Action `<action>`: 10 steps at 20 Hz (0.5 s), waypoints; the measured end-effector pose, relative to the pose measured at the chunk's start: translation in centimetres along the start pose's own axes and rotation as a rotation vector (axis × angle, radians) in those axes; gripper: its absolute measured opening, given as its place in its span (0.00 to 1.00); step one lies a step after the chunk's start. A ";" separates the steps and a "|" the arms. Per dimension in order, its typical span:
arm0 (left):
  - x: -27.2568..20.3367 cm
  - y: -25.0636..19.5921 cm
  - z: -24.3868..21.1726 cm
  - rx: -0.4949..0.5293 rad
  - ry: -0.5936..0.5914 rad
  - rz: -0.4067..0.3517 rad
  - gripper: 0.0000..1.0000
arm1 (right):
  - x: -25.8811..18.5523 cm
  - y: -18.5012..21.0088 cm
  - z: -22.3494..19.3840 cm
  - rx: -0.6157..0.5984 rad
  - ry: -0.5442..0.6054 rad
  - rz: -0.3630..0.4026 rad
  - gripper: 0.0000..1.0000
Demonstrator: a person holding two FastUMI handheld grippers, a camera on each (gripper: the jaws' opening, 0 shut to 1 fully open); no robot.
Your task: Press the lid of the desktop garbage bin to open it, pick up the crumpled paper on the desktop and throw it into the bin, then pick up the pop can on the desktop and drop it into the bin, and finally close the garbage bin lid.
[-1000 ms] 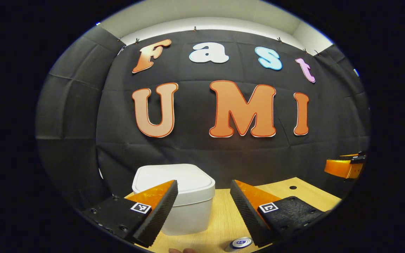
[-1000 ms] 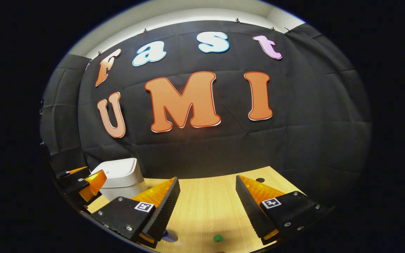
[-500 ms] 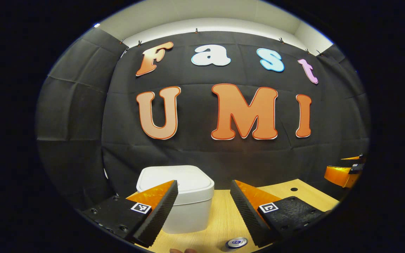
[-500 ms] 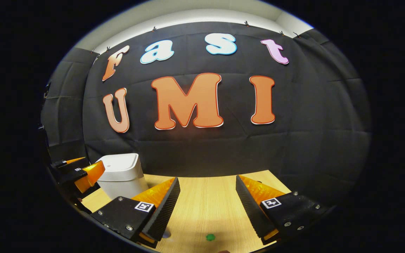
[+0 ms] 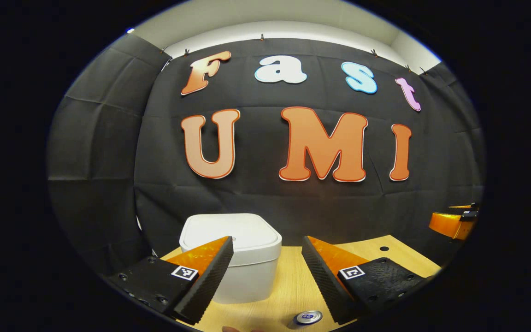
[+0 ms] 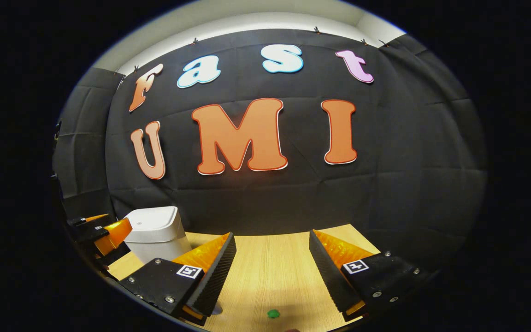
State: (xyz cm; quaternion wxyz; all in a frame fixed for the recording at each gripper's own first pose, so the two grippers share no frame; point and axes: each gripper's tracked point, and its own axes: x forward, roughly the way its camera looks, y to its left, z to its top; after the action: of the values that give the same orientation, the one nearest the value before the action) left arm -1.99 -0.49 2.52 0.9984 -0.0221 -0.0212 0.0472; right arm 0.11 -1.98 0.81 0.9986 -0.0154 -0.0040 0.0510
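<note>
In the left gripper view the left claw (image 5: 265,272) is held level above the wooden desk (image 5: 288,286), aimed at the back wall, its two fingers (image 5: 210,276) spread wide with nothing between them. The white bin (image 5: 240,256) stands on the desk ahead at about 11 o'clock from the claw's gap, partly hidden behind the finger on that side; its lid (image 5: 231,228) lies flat and closed. The pop can (image 5: 307,317) stands upright on the desk below the claw at about 5 o'clock, just beside the inner edge of the other finger, seen from its top end. At the very bottom edge, near 6 o'clock, a small pale sliver shows; what it is cannot be told.

At 3 o'clock in the same view, well apart from the bin, the tip of the right claw (image 5: 454,221) hangs above the desk's far side.

In the right gripper view the right claw (image 6: 272,272) is likewise level and pointed at the wall, fingers wide apart and holding nothing. The bin (image 6: 155,233) is off at 9 o'clock with its lid down, and the left claw (image 6: 102,230) hovers just beside it, at its near side. A small green dot (image 6: 273,313) lies on the desk at 6 o'clock between the right claw's fingers.
</note>
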 end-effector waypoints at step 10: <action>-0.6 2.5 1.6 0.000 -0.002 0.046 0.99 | -0.1 1.7 1.0 0.014 -0.016 0.054 0.95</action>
State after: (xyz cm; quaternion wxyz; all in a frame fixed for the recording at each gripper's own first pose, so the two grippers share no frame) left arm -2.87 2.01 3.99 0.9970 -0.0224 -0.0217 0.0701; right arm -0.18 -0.28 1.75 0.9969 -0.0081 -0.0112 0.0778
